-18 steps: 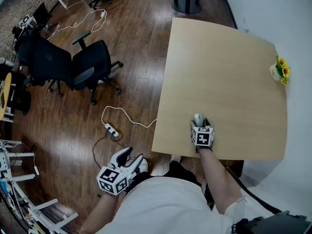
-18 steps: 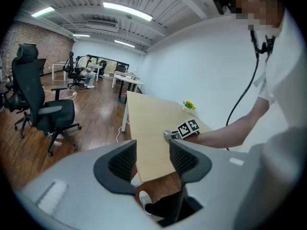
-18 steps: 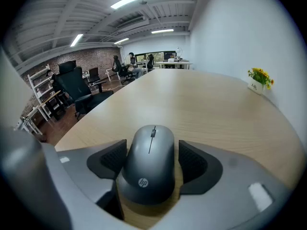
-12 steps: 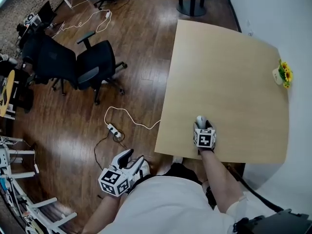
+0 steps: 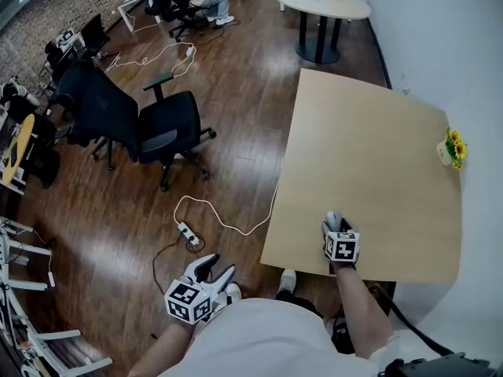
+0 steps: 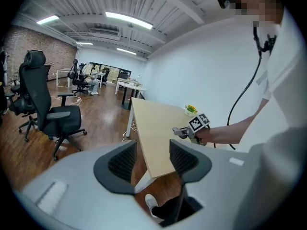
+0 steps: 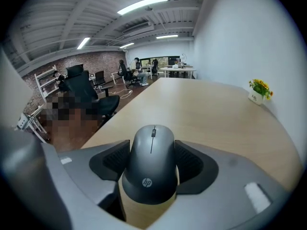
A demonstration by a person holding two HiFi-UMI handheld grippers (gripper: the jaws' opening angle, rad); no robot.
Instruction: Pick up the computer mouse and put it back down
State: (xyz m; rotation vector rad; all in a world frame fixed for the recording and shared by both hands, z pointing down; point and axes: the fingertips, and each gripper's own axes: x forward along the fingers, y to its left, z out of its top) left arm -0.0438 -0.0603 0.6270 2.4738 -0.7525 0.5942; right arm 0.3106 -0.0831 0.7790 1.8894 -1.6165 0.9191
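A dark grey computer mouse sits between the pads of my right gripper, which is shut on its two sides. In the head view the mouse and the right gripper are near the front edge of the light wooden table. Whether the mouse rests on the tabletop or hangs just above it, I cannot tell. My left gripper hangs off the table over the wooden floor, down at the left. Its jaws stand open with nothing between them.
A small pot of yellow flowers stands at the table's right edge. Black office chairs and a white power strip with its cable are on the floor to the left. A round table stands behind.
The head view has swung to show more of the room behind. Relative to the table, the right gripper keeps its place, still shut on the mouse. The left gripper stays low over the floor.
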